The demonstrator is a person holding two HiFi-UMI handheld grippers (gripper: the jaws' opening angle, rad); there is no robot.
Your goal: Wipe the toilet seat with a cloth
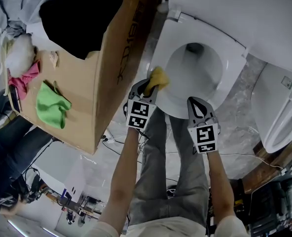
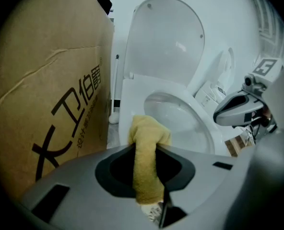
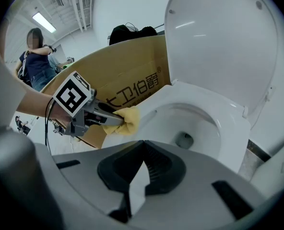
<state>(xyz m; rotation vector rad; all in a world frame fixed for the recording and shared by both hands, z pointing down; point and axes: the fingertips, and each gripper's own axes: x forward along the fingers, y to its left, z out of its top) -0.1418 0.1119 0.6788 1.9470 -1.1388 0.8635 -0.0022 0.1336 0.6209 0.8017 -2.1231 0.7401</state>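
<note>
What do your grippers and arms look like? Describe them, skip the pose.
Both the left gripper and the right gripper are grey tapered shells with black inner pads, each carrying a cube of black-and-white square markers. A thin black cable runs from the left one. Forearms are bare, no sleeves; grey trousers below.
</note>
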